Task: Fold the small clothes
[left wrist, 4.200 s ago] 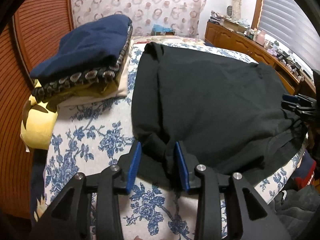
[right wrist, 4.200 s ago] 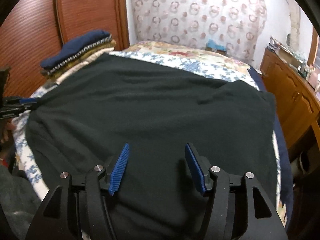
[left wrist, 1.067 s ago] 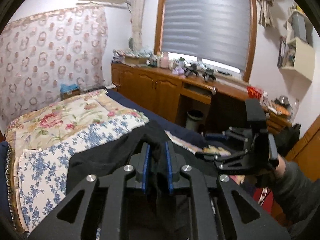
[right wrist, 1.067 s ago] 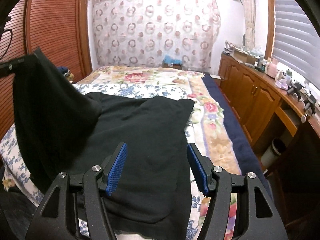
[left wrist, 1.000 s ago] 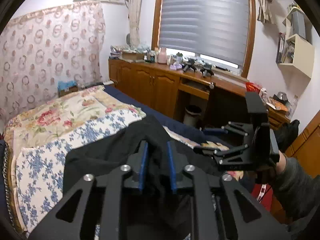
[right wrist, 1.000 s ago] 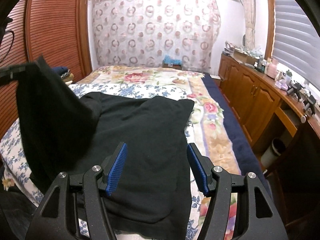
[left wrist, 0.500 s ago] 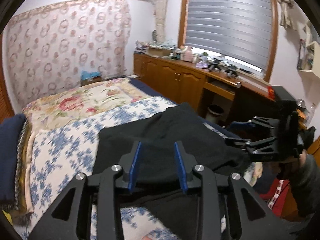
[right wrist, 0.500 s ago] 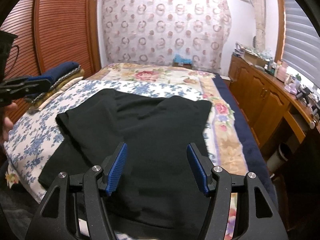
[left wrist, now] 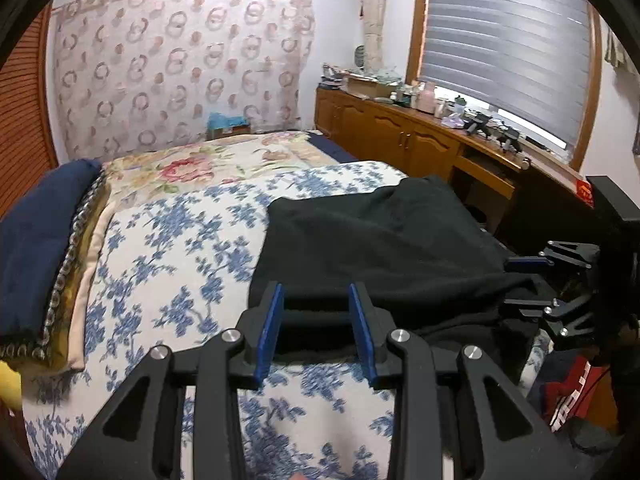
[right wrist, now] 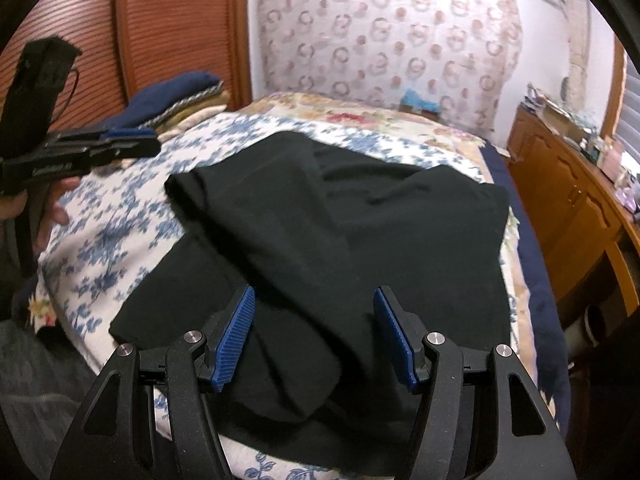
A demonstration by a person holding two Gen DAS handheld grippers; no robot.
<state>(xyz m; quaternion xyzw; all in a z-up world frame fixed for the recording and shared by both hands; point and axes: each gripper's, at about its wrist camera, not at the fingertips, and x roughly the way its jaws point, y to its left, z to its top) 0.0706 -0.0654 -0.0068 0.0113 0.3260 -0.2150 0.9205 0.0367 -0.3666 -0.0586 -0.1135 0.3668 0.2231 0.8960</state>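
Left gripper (left wrist: 316,328): jaws parted, just opened, pads clear of the black garment (left wrist: 384,240); nothing grasped. Right gripper (right wrist: 314,334): jaws wide, empty, above the near hem. Garment: on the floral bedspread (left wrist: 172,248), one side folded over the middle. Step, judged: side fold laid; next calls for gripping the other side edge. Folded pile (left wrist: 36,240): far left, well apart. Open bedspread lies left and beyond; cabinets (right wrist: 568,216) flank the right.

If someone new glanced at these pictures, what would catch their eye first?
Probably the black garment, partly folded over itself on the blue-flowered bedspread in the middle of the bed. Next, the two blue-padded grippers, left and right, both open above its near edge, and the stack of folded clothes at the bed's left.
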